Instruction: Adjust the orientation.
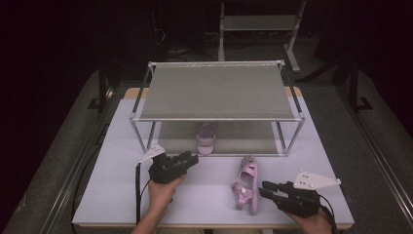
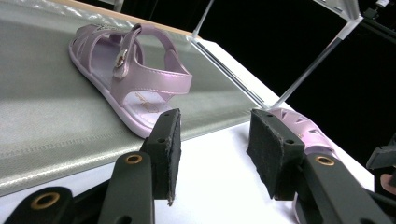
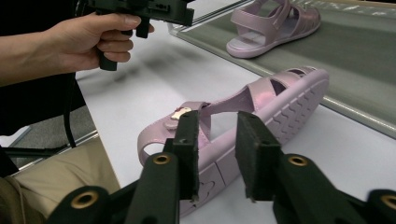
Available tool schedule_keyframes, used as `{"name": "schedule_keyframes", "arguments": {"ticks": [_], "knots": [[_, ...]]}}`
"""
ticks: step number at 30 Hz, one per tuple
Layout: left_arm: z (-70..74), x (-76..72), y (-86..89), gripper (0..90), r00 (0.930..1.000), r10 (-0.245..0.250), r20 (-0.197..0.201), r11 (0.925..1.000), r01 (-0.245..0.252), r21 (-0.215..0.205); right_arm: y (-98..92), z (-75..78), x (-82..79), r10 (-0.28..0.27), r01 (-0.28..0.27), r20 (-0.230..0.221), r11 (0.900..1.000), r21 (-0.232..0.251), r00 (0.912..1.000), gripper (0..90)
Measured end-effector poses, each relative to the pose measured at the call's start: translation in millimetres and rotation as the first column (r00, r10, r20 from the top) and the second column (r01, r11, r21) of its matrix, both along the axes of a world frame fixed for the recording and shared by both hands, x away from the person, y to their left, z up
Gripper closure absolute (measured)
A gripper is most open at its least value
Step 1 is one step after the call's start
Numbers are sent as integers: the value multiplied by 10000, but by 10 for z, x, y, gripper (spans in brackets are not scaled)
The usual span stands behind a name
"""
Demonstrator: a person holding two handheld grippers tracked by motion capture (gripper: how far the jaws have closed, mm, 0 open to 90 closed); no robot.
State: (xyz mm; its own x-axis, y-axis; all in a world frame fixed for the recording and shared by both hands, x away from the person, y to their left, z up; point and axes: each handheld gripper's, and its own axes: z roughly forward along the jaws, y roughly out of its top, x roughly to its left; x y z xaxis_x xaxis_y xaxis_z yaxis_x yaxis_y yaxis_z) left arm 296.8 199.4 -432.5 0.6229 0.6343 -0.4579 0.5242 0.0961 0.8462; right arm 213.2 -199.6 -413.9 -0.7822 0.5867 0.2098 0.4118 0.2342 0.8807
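One pink sandal [image 1: 206, 137] already stands on the lower shelf of the rack [image 1: 216, 117]. The second sandal [image 1: 247, 184] lies on its side on the white table [image 1: 117, 195], near the right front edge. The right gripper [image 1: 264, 190] has its jaws around the heel part (whether the pads already press, one cannot tell). The left gripper [image 1: 193, 159] is open and empty near the shelf. The step in hand seems to be grasping; next, a firm hold and a lift toward the shelf.

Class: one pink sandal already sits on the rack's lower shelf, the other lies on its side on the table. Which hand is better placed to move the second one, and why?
Right. The right gripper has its jaws either side of the tipped sandal; the left gripper, jaws empty, sits by the shelved sandal.
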Motion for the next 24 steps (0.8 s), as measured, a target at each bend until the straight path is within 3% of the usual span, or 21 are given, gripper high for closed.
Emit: {"name": "schedule_keyframes", "arguments": {"ticks": [19,24], "knots": [[4,-229,193,479,9995,-315,46,9995,314,72,167,-47,13,305,-320,-218,9969,-714,9993,739],[6,-272,227,474,9993,-356,102,9994,356,57,168,-53,13,250,-261,-169,9971,-711,9995,761]]}}
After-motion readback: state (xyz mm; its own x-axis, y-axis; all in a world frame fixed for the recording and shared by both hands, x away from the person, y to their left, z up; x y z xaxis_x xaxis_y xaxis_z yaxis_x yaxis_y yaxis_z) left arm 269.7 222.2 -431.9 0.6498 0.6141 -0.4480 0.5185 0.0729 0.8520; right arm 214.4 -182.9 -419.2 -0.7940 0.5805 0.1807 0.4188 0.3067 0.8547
